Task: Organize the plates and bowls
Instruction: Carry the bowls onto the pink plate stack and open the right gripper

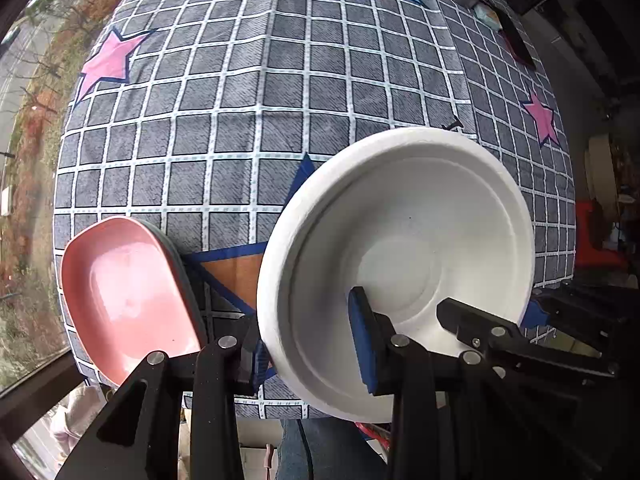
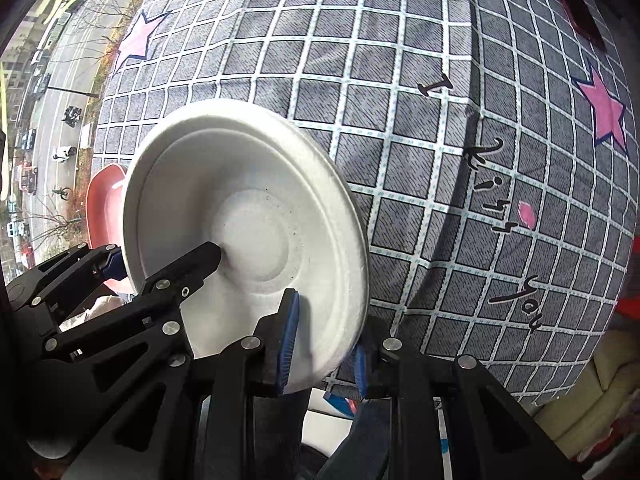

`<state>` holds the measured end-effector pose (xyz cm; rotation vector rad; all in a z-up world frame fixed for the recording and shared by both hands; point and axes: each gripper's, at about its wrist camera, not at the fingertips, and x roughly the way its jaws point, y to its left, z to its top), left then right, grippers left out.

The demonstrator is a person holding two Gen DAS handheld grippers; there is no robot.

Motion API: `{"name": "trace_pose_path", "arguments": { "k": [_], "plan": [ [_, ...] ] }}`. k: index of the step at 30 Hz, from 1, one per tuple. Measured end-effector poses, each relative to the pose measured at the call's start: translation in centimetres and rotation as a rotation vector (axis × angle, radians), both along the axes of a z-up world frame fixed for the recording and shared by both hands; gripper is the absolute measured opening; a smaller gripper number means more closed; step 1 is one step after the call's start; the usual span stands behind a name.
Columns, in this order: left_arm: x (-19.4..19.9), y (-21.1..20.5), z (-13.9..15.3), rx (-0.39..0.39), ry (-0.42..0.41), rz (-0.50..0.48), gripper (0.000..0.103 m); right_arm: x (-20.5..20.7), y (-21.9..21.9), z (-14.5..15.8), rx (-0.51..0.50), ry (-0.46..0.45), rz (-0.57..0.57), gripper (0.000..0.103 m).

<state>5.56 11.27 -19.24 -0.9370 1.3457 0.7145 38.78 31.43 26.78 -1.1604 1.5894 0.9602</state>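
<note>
Both tools grip the same white bowl (image 1: 400,264), which is tilted on edge above the checked cloth (image 1: 240,120) that covers the bench. The left tool (image 1: 312,344) has its blue-padded fingers closed over the bowl's near-left rim, one pad inside the bowl and the other behind the wall. The right tool (image 2: 324,356) pinches the rim in the same way from the bowl's other side, one blue pad against the inner wall, the other outside it. Each is closed only to the thickness of the rim, with no slack visible.

A pink dish (image 1: 128,296) sits just to the left of the white bowl, tilted, with a grey rim showing behind it, so it probably rests in a second dish. Whether it touches the white bowl I cannot tell.

My reading is that the bowl is mid-carry or mid-handover, on its way to a stack. The wall looks thin and foam-like, so it will likely flex or dent under a hard squeeze. To do this well, keep both grips light and move the two tools together without twisting against each other. If one is to let go, open it fully before the other swings the bowl. Level the bowl before lowering it, and steer clear of the pink dish on its left
</note>
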Motion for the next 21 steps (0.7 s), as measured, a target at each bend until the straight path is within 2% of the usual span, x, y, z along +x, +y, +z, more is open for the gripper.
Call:
{"name": "trace_pose_path", "arguments": {
  "k": [8,14,19,21],
  "plan": [
    [-6.9,3.9,1.8,0.039,-0.011,0.133,0.038,-4.3,5.4,1.0,0.022,0.013,0.129,0.025],
    [-12.1,6.1,2.1,0.042,-0.002,0.260,0.038,-8.0,9.2,0.3,0.011,0.042,0.244,0.025],
    [-16.5,5.9,2.1,0.050,0.022,0.360,0.038,-11.3,11.6,-0.4,0.008,0.075,0.341,0.025],
    [-17.8,4.8,1.7,0.047,0.032,0.393,0.038,-11.1,13.6,-1.7,0.000,0.090,0.372,0.025]
  ]
}}
